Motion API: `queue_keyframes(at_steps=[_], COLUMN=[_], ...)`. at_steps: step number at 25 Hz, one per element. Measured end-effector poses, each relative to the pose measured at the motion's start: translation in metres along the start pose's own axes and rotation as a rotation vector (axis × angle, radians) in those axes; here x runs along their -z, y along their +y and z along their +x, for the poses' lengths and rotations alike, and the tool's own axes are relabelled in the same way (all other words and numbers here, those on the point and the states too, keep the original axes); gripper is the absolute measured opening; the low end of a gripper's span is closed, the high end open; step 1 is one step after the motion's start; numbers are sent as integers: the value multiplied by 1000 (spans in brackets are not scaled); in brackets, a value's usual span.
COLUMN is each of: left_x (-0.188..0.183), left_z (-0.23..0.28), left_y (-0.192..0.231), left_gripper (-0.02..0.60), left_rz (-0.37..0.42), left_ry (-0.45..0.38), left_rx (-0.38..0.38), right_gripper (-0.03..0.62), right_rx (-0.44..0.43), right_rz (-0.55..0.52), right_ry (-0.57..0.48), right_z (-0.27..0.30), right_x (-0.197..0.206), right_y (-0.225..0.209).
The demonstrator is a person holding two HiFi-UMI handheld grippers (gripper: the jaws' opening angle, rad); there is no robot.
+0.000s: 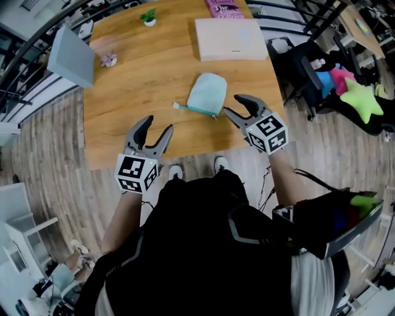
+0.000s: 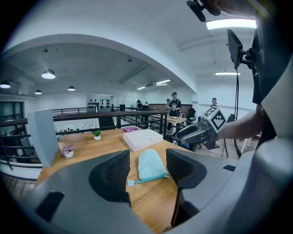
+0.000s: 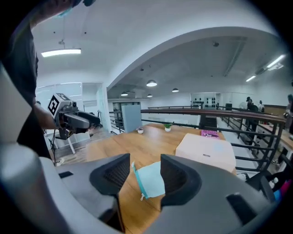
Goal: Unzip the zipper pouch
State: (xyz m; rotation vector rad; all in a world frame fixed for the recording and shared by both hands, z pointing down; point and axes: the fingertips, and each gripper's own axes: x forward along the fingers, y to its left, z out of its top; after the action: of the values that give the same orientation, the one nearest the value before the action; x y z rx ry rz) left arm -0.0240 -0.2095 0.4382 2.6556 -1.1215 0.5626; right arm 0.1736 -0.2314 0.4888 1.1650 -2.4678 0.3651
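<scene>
A pale mint zipper pouch [image 1: 207, 94] lies flat on the wooden table [image 1: 142, 68], its teal zipper edge toward the near side, with a small pull tab at the left end [image 1: 176, 105]. My left gripper [image 1: 157, 129] hovers open over the table's near edge, left of and short of the pouch [image 2: 151, 165]. My right gripper [image 1: 238, 106] is open just right of the pouch, its jaws empty. In the right gripper view the pouch [image 3: 150, 179] lies beyond the jaws, zipper on its left. Nothing is held.
A white flat box [image 1: 230, 39] lies behind the pouch, a pink book [image 1: 223, 7] beyond it. A grey panel [image 1: 71, 55] stands at the table's left edge, with a small potted plant [image 1: 148, 18] and a small figurine [image 1: 108, 60]. A chair with plush toys [image 1: 352, 92] stands right.
</scene>
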Motion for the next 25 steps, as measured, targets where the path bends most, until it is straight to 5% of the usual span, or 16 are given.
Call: queue_keyframes(at_steps=[6,12,25], left_x=[23,55,97], left_z=[9,17,14], left_y=[-23,-26,-23], left_gripper=[247,247,236], left_rz=[-9,-108,-217], left_ry=[66,119,184], left_rx=[-102,-191,-311], right_gripper=[195,180,141], right_rx=[-143,-269,-485], right_rz=[-55,-107,-375], right_ry=[78,162,320], right_z=[36,72,114], right_x=[45,95,170], right_y=[-13,-9,4])
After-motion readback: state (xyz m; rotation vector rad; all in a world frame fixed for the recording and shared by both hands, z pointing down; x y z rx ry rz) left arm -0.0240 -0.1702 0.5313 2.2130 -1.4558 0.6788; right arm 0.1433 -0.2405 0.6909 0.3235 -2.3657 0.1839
